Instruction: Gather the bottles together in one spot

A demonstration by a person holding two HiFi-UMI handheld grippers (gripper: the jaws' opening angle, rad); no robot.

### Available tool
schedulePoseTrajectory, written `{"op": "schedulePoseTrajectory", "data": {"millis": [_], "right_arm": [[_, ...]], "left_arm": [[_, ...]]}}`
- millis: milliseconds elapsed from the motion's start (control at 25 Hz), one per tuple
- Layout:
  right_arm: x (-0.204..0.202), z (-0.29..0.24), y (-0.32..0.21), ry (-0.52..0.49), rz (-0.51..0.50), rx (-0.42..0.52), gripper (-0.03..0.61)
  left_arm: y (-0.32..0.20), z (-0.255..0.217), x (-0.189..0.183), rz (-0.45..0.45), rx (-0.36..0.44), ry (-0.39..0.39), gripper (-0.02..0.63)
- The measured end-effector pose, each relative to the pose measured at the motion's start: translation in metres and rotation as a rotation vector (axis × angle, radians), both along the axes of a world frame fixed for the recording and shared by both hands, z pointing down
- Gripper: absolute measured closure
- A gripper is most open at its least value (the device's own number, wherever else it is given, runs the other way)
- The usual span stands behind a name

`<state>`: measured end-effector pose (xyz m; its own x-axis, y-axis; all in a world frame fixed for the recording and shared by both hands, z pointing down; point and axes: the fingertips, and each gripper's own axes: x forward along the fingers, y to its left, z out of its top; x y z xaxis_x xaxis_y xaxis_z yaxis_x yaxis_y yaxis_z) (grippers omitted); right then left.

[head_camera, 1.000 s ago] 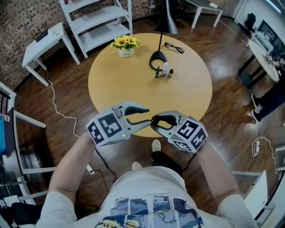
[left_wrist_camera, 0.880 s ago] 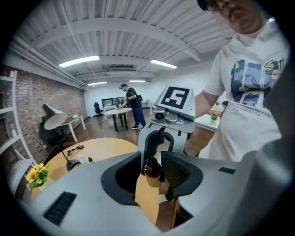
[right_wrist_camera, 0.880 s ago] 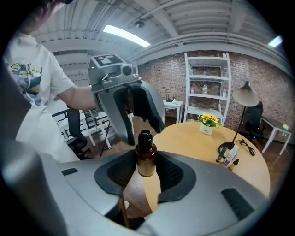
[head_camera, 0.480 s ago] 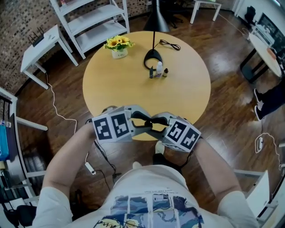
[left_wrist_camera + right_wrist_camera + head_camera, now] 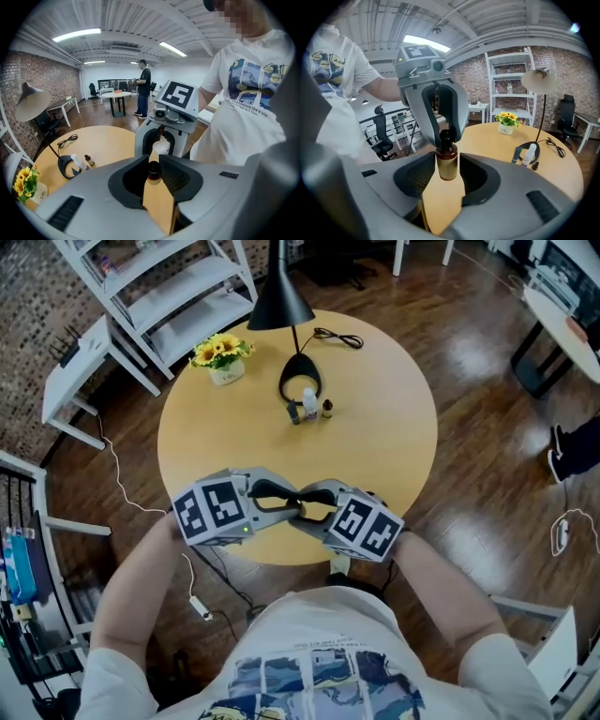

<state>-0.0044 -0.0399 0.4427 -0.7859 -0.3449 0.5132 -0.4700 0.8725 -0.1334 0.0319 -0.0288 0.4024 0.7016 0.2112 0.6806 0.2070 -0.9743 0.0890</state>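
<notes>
An amber bottle (image 5: 447,164) with a dark cap is held upright in the air over the near edge of the round wooden table (image 5: 394,451), between two grippers that are met tip to tip. The left gripper (image 5: 154,161) has just been closing and is clenched on the bottle's cap. The right gripper (image 5: 447,157) has just been opening, and its jaws are released, with the bottle's body standing between them. The other bottles are found on the far side of the table, well apart from it. A white bottle (image 5: 308,407), a small brown bottle (image 5: 327,409) just beside it and a dark tube (image 5: 293,414) are all set against the ring base of a black lamp (image 5: 301,381). A pot of yellow flowers (image 5: 221,357) is placed to the lamp's left. The pale, smooth tabletop is surrounded by a dark, glossy plank floor (image 5: 478,390). White shelving (image 5: 178,296) and a white side table (image 5: 80,362) are set against a brick wall (image 5: 37,296), and a white cable (image 5: 117,465) is trailed across the floor.
</notes>
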Motion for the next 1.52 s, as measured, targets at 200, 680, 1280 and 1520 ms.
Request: {"op": "schedulePoseTrajectory", "data": {"millis": [200, 680, 1280, 1520], "right_arm": [[0.047, 0.013, -0.025, -0.019, 0.081, -0.020, 0.298], [0.171, 0.056, -0.027, -0.042, 0.370, -0.080, 0.299], [0.243, 0.095, -0.033, -0.019, 0.524, -0.175, 0.299], [0.247, 0.099, -0.039, -0.016, 0.522, -0.185, 0.299]], "left_arm": [[-0.045, 0.007, 0.026, -0.085, -0.034, 0.001, 0.535], [-0.216, 0.116, 0.016, -0.467, 0.072, -0.154, 0.535], [-0.329, 0.214, 0.021, -0.593, 0.144, -0.199, 0.535], [-0.335, 0.223, 0.017, -0.618, 0.146, -0.197, 0.535]]}}
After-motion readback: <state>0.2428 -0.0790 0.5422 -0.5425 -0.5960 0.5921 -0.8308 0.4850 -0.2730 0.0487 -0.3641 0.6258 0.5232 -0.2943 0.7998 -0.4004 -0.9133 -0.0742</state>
